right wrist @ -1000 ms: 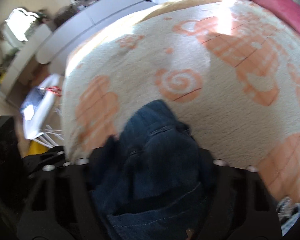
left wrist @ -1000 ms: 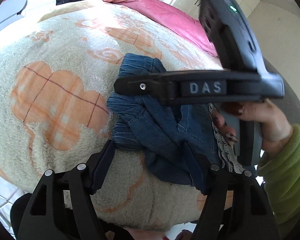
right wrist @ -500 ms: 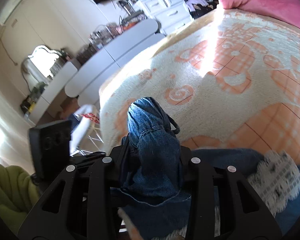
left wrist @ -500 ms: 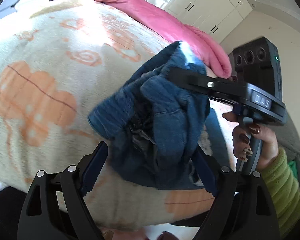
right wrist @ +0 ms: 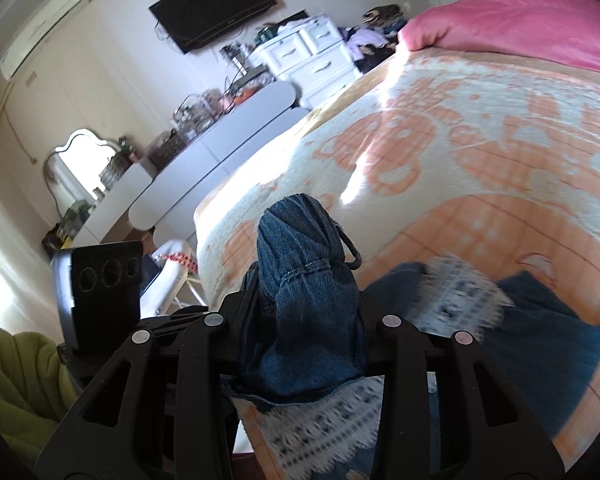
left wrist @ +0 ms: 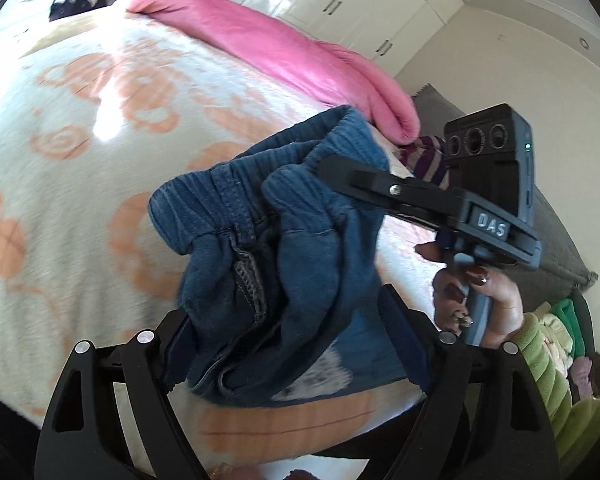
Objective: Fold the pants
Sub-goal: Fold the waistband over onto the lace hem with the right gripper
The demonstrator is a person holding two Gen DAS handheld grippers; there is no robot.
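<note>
The blue jeans (left wrist: 300, 264) are bunched up and held in the air above the bed (left wrist: 80, 160). Both tongs are grasping them.

In the left wrist view, the left tongs (left wrist: 284, 344) have the jeans between their two black fingers (left wrist: 180, 340). The denim fills the whole gap, so the tongs look clenched on the cloth. The stretchy ribbed waistband (left wrist: 204, 200) sits up and ahead of the left tongs. The right tongs (left wrist: 340, 168) come in from the right side and bite the top of the bundle. A hand (left wrist: 484, 304) with dark painted nails holds the handle of the right tongs, and a green sleeve (left wrist: 548, 364) covers the arm.

In the right wrist view, a thick roll of denim (right wrist: 304, 292) stands up between the fingers of the right tongs (right wrist: 304, 320), squeezed tight. More of the jeans hangs down to the right, with a white lace trim (right wrist: 460, 292) on it. More lace (right wrist: 320, 424) shows just below the tongs.

Under the jeans is a fluffy cream blanket (right wrist: 480, 168) with orange shapes. A pink pillow (left wrist: 292, 52) lies at the far end of the bed, past the tongs. Far off to the left of the right tongs, a black TV (right wrist: 214, 4) hangs on the wall, and a white dresser (right wrist: 308, 56) stands near it.
</note>
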